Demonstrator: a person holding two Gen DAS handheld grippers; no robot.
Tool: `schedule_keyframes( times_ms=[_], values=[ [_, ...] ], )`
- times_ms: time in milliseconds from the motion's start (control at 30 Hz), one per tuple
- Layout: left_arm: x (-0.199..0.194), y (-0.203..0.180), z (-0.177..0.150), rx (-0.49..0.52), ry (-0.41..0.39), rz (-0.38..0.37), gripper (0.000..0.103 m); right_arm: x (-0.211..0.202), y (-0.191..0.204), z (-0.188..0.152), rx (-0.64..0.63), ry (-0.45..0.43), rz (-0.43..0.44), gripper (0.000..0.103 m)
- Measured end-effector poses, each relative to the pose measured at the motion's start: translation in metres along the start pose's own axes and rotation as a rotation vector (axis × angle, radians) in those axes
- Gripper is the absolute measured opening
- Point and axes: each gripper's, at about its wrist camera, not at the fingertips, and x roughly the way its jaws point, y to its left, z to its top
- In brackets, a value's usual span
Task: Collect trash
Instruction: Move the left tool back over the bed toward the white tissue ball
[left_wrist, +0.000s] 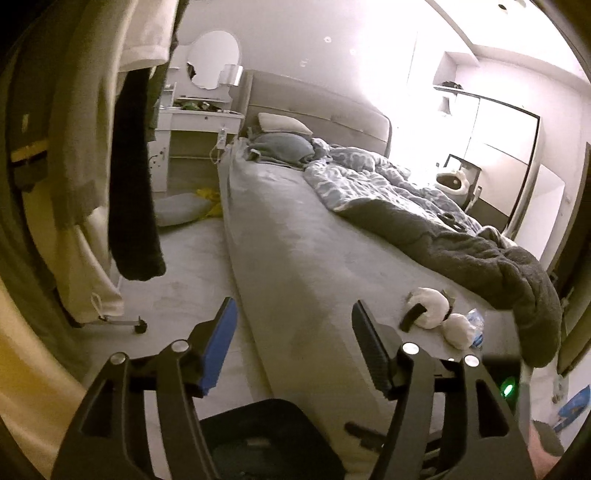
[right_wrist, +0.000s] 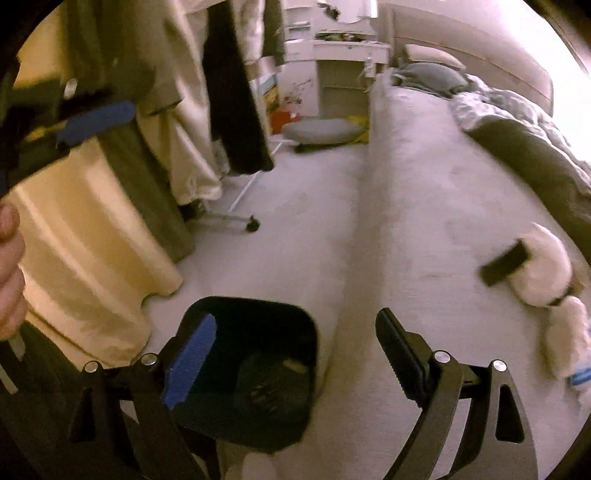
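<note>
Now we've both grippers, left gripper (left_wrist: 291, 347) & right gripper (right_wrist: 295, 354), w/ jaws apart, nothing in them. Bin (right_wrist: 255, 354) sits by the bed (left_wrist: 295, 229) edge; white wads (left_wrist: 432, 314) on bed lie right of both jaws, nearer right gripper.

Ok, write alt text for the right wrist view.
Open, empty tongs hang over a black bin on the floor beside a grey bed. White crumpled wads lie on the bed at right; clothes hang at left.
</note>
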Motion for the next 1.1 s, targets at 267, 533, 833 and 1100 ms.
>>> schedule_keyframes(
  times_ms=[267,533,833,1100],
  values=[
    [0.019,-0.029,-0.002,0.01,0.018,-0.053,0.073,-0.03,-0.044,-0.011,0.046,-0.047,-0.071,0.09],
    [0.041,-0.055,-0.004,0.003,0.052,-0.115,0.074,-0.051,-0.085,-0.022,0.063,-0.066,-0.152,0.09],
    [0.064,-0.081,-0.011,0.01,0.098,-0.156,0.074,-0.072,-0.132,-0.039,0.115,-0.098,-0.227,0.09],
    [0.081,-0.106,-0.016,0.005,0.127,-0.206,0.075,-0.085,-0.157,-0.057,0.145,-0.098,-0.259,0.09]
  ],
)
